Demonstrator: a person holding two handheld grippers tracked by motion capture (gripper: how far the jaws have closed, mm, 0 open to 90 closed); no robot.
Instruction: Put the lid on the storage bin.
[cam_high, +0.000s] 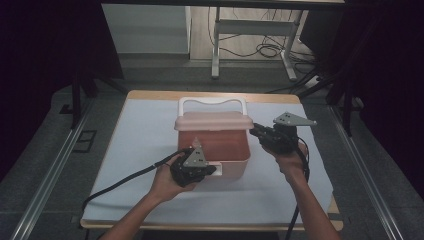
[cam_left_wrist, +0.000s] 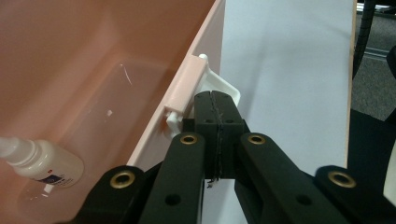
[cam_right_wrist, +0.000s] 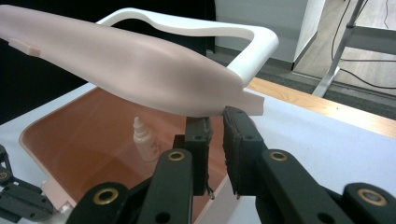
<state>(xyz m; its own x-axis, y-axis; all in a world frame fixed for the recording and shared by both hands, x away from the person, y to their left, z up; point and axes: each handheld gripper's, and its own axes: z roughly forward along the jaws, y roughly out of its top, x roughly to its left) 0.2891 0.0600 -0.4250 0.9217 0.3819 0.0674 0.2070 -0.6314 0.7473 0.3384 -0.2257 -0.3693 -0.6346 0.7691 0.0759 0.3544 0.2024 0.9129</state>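
Your left gripper (cam_left_wrist: 217, 135) clenched beside the pink plastic box's (cam_high: 227, 150) white latch (cam_left_wrist: 219, 84), your right gripper (cam_right_wrist: 215, 140) slightly parted under its raised pink lid's (cam_right_wrist: 140, 70) edge, bare white tabletop (cam_high: 145, 150) around.

The left tongs (cam_left_wrist: 215, 116) have their jaws pressed together, tips at the white latch (cam_left_wrist: 219, 86) on the outer wall of the pink box (cam_left_wrist: 140, 56). A small white bottle (cam_left_wrist: 39, 161) lies inside the box. The white-covered bench (cam_left_wrist: 289, 70) stretches beyond.

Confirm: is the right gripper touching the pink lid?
Touching. In the right gripper view the right gripper has its jaw tips up against the underside edge of the raised pink lid, with no gap visible between them.
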